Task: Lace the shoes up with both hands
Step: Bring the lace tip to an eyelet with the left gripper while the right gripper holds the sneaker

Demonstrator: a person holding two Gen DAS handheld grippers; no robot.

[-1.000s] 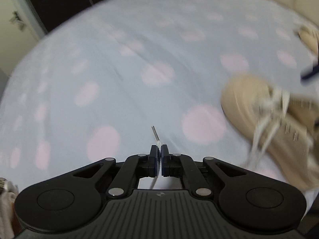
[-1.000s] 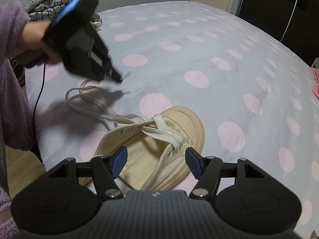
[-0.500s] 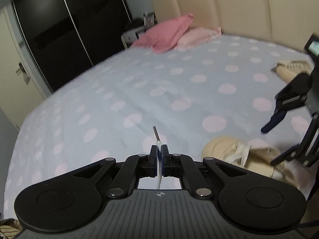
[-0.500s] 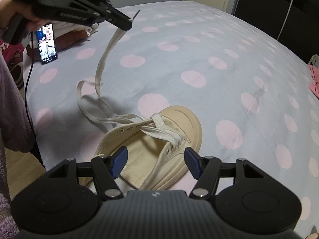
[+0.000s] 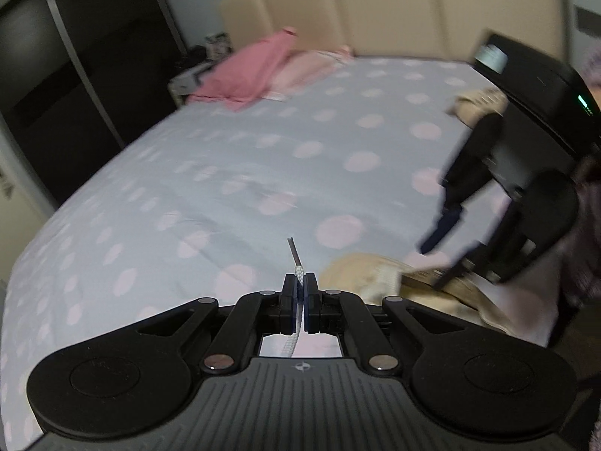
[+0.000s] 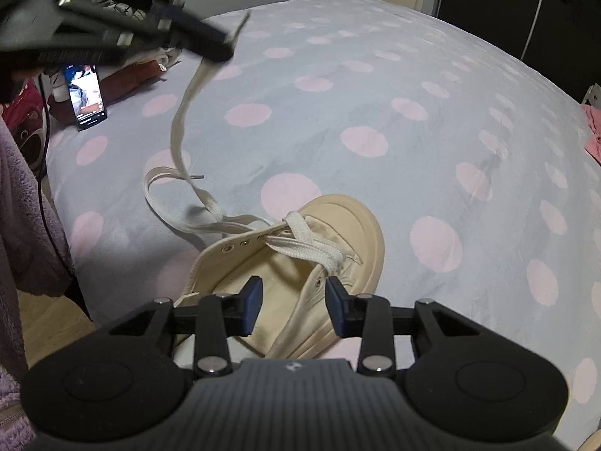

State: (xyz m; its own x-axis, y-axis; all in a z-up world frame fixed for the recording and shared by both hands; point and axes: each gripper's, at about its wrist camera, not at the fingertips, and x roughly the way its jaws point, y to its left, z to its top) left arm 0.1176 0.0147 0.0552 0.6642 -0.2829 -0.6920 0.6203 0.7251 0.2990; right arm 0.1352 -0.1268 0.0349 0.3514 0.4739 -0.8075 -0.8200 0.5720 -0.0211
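A beige canvas shoe point(image 6: 338, 225) lies on the dotted bedspread point(image 6: 413, 86), laced only through its front eyelets. My left gripper point(image 6: 225, 45) is shut on one end of the white lace point(image 6: 180, 124), held up in the air; the aglet point(image 5: 293, 251) sticks out past the pads. That lace hangs slack down to the shoe's left eyelet row. The other lace end point(image 6: 161, 176) loops on the bed. My right gripper point(image 6: 293, 297) hovers over the shoe's open collar, its jaws closing, the tongue and right flap between them, pads not pressing. The left wrist view shows the shoe point(image 5: 360, 274) under the right gripper point(image 5: 435, 265).
A second beige shoe point(image 5: 477, 105) lies farther up the bed. A lit phone point(image 6: 86, 97) leans on folded clothes point(image 6: 131, 71) at the bed's edge. Pink pillows point(image 5: 255, 71) sit by the headboard point(image 5: 375, 11). A purple fleece sleeve point(image 6: 22, 206) fills the left edge.
My left gripper has risen and swung over with the lace end, drawing the lace up off the bed. The right gripper's jaws have narrowed over the shoe; that hand stayed put.
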